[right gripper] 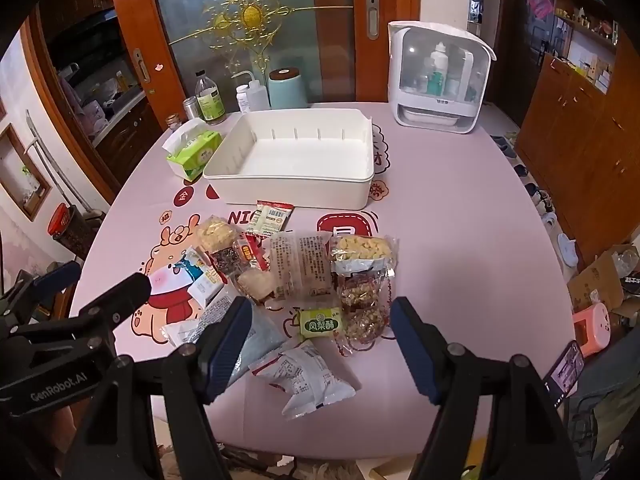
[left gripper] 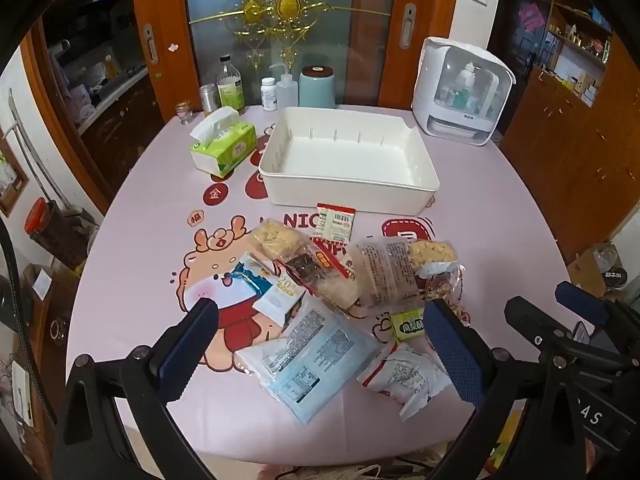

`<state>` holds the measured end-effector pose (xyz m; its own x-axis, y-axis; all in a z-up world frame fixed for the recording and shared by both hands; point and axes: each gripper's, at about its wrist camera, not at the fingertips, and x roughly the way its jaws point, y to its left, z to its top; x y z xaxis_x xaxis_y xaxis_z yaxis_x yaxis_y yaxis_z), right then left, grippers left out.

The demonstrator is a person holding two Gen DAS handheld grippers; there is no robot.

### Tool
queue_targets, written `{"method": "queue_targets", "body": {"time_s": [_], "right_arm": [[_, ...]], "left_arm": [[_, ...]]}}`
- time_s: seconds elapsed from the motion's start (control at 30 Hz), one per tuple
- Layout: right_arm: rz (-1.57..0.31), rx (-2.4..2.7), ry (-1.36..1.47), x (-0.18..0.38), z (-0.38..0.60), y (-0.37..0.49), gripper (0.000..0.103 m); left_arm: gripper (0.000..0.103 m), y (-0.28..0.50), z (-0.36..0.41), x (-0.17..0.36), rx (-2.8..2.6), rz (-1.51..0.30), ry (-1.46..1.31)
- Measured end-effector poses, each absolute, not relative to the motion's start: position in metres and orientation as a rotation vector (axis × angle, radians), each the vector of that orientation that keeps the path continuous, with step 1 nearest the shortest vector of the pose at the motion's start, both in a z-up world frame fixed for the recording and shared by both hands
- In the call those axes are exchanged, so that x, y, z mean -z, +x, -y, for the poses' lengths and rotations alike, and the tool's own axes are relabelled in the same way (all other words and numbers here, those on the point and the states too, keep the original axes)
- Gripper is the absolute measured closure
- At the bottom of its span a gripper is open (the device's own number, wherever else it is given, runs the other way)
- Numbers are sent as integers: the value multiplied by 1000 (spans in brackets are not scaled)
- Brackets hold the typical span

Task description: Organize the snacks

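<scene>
The snacks lie in a loose heap on the pink tabletop (left gripper: pixel 120 320), just in front of the empty white bin (left gripper: pixel 348 160) that I judge they should go into. My left gripper (left gripper: pixel 320 344) hovers over the near side of the heap with its jaws spread wide and nothing between them; my right gripper (right gripper: pixel 320 340) hangs over the same spot, jaws also well apart and empty. Everything here looks light and crinkly: thin film packets that will slide on the smooth cloth and buckle if I squeeze hard. The flat blue-and-white pouch (left gripper: pixel 308 364) is limp and lies flush, so I would catch it by a raised edge or corner, not from above. The white puffed packet (right gripper: pixel 304 380) holds air and should give under the pads; its crimped end seam is the firmer hold. The small green pastry packet (right gripper: pixel 321 322) is blocky and stiff enough to pinch across its short sides. The clear bags of pale puffed pieces (right gripper: pixel 362 254) look brittle inside, so a gentle grip on the film is wiser.
</scene>
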<state>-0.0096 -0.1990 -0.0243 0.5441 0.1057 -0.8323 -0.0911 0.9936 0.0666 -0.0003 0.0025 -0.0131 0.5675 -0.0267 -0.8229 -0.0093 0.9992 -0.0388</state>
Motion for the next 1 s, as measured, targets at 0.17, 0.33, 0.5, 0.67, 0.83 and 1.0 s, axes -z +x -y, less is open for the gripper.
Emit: {"method": "queue_targets", "body": {"time_s": [0.17,0.33,0.5,0.67,0.83,1.0], "right_arm": [[-973,-116,23,22,202,-12,30],[-969,-112,25,21,204,-13,30],[-967,-110,18,19,204,-13,30],[-959,-111,10,15,202,-15,30],[-953,-108,19,15,202,-17,30],[-940,-102,35,15,202,-20,30]], "left_arm": [[1,-1,-6,10,13,-968,-50],[1,-1,-5,9,14,-970,-45],[1,-2,-4,8,10,-962,-40],[1,0,-4,8,10,-973,-42],[1,-2,-5,9,16,-970,-33],[1,-3,-4,9,19,-963,-20]]}}
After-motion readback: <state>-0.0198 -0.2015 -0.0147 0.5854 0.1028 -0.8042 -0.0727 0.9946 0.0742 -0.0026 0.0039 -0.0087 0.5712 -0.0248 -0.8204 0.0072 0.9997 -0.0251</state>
